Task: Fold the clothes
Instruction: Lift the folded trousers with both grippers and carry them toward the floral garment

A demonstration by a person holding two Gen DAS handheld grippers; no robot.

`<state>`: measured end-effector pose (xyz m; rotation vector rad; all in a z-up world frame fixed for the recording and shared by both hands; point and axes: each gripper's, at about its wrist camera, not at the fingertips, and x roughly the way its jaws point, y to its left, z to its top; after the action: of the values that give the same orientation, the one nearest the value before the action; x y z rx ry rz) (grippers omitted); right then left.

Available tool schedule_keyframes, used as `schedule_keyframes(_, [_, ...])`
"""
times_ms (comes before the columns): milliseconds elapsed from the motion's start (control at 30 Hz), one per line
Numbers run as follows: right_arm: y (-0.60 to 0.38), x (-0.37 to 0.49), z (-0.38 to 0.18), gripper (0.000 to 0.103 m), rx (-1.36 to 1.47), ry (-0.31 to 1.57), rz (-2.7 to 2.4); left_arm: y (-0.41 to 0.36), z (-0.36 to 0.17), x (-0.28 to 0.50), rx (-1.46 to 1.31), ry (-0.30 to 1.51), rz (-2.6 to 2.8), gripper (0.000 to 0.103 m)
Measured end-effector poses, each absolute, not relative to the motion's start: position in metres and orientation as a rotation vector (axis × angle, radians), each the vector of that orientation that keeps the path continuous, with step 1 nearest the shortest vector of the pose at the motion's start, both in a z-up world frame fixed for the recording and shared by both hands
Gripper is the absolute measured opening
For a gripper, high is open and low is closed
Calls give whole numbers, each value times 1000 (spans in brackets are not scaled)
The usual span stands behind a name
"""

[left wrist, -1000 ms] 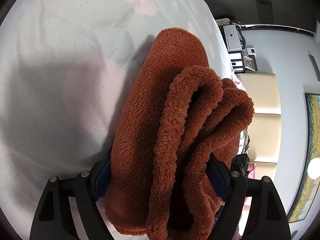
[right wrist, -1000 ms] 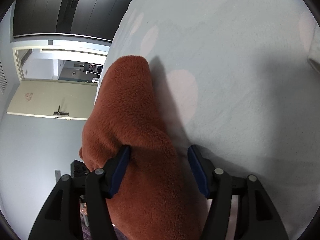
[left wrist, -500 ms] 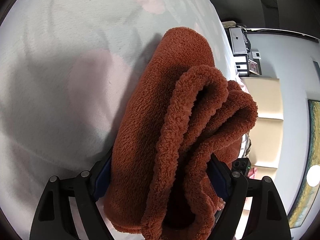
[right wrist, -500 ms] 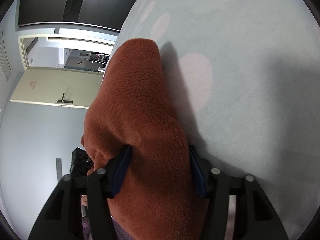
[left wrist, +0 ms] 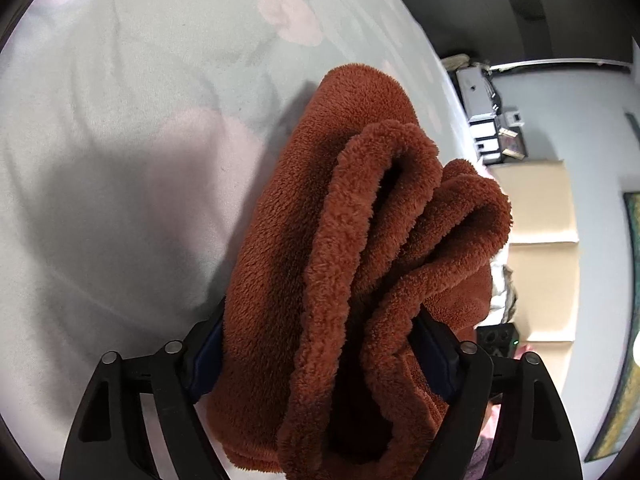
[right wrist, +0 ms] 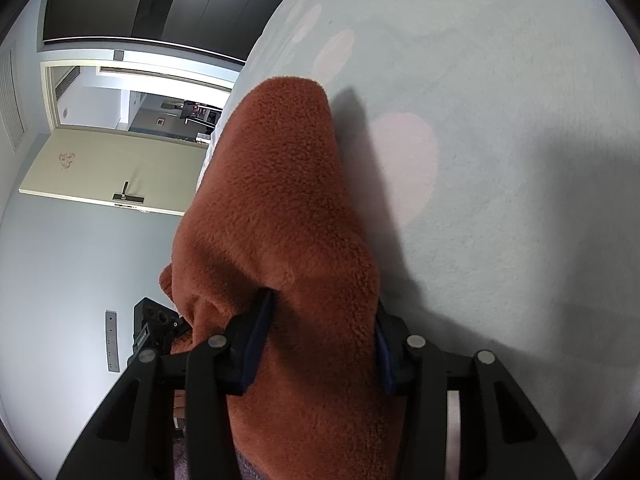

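A thick rust-brown fleece garment [left wrist: 280, 240], folded into several layers, hangs over a pale green bed sheet [left wrist: 120, 160] with pink dots. My left gripper [left wrist: 320, 320] is shut on its bundled end, and the open folds face the camera. In the right wrist view the same fleece [right wrist: 276, 200] runs forward as a smooth hump over the sheet [right wrist: 500, 160]. My right gripper [right wrist: 322, 304] has its jaws closing on it, and both blue pads press into the fabric. The fleece hides the fingertips of both grippers.
The bed's edge runs just left of the fleece in the right wrist view, with an open cream door [right wrist: 112, 168] and a dark wardrobe [right wrist: 140, 0] beyond. In the left wrist view, shelves with boxes [left wrist: 488, 120] and cream wall panels [left wrist: 536, 208] stand past the bed.
The right gripper's jaws have narrowed from wide apart until both pads squeeze the fleece. The left gripper keeps its grip, and both hands stay almost in place.
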<state>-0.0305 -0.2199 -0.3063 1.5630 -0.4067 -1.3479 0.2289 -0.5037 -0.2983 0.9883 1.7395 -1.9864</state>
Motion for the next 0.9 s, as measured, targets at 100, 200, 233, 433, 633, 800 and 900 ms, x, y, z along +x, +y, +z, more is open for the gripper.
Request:
schedule_keyframes(100, [-221,-30,-306,44,1564,-408,-1349,-507,-297,225,1018,1727,-1986,85])
schedule_keyframes(200, [-220,-31,-307,44,1567,-409,-1349,-508,-292,220,1060,1665,-1991,89])
schedule_keyframes(233, [-221,-31,-307,45,1569,-411,-1347,-508,-290,219,1074,1640,-1993,90])
schedule_keyframes(433, [-223,-32,-307,45,1568,-403,-1353,-504,-283,217,1120,1512,-2007,95])
schedule_keyframes(633, [-221,-35,-309,45,1565,-396,-1356,-502,-283,222,1105,1499,-2005,96])
schedule_keyframes(800, [-218,-36,-307,45,1561,-391,-1359,-500,-283,234,1080,1529,-2040,79])
schedule_keyframes(900, [-219,-37,-307,45,1563,-392,-1359,-498,-279,235,1072,1525,-2057,72])
